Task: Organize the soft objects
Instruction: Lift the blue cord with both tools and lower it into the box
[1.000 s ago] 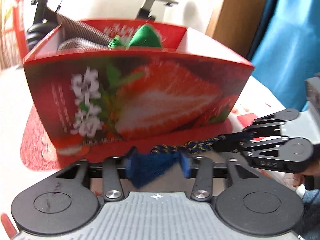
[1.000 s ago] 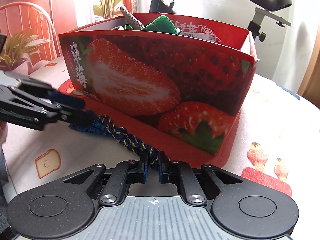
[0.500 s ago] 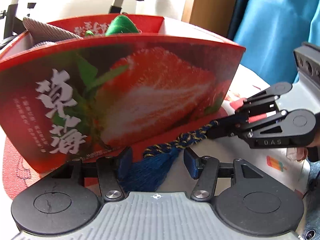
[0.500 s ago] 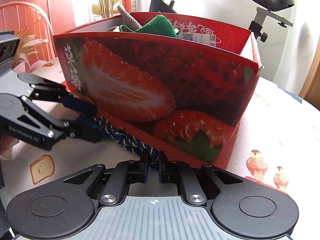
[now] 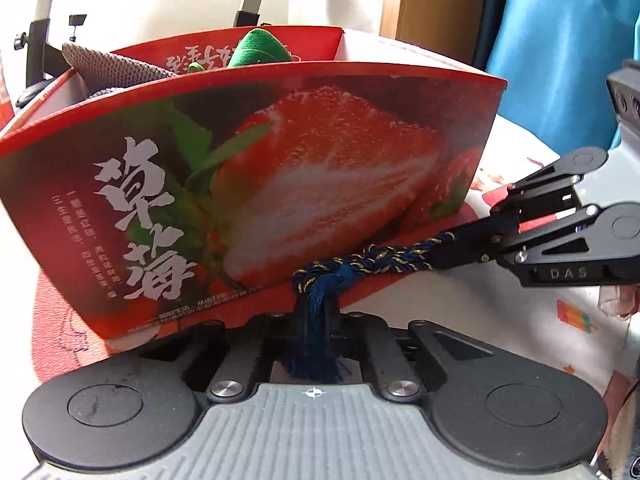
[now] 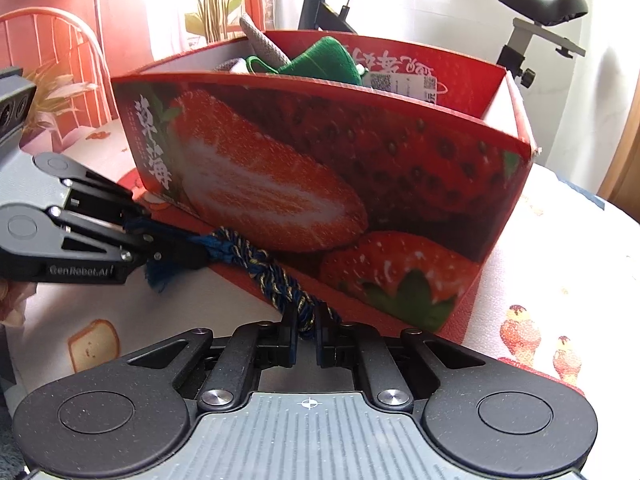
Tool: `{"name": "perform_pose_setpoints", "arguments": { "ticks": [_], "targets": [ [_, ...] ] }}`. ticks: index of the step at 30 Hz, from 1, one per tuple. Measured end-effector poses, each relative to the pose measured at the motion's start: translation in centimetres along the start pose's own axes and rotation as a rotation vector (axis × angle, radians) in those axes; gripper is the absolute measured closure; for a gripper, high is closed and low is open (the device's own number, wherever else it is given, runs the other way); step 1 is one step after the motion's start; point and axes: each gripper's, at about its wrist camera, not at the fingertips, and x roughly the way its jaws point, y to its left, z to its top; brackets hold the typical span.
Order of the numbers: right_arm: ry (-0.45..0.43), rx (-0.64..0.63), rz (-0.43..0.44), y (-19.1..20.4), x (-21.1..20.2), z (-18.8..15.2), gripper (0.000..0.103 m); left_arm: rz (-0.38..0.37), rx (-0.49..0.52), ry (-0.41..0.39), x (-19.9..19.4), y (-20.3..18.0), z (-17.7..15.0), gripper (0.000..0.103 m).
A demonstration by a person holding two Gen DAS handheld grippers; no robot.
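Gripping the blue cord [image 5: 372,260] at both ends, left tongs [image 5: 318,316] clenched on its tassel, right tongs [image 6: 307,320] on the braid, near the strawberry box [image 6: 360,168]; next, lift it in.

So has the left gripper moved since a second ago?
Yes. The left gripper has dropped relative to the strawberry box, whose rim now sits higher in its view, and it has shut on the blue tassel.

Behind the table, an exercise bike [image 6: 540,20] stands against the white wall, a potted plant [image 6: 216,4] and red chair [image 6: 52,52] off left, blue curtain [image 5: 560,32] hanging right.
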Motion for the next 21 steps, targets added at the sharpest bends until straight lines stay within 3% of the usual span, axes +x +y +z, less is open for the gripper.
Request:
{"name": "perform_pose_setpoints", "arguments": {
  "ticks": [12,21],
  "targets": [
    [-0.147,-0.073,0.023,2.7,-5.4,3.4,0.096,0.026,-0.126,-0.188,-8.3,1.2,1.1,0.096],
    [-0.251,-0.120,0.028,3.7,-8.2,8.8,0.096,0.073,-0.185,-0.310,-12.0,2.9,6.3,0.096]
  ]
}}
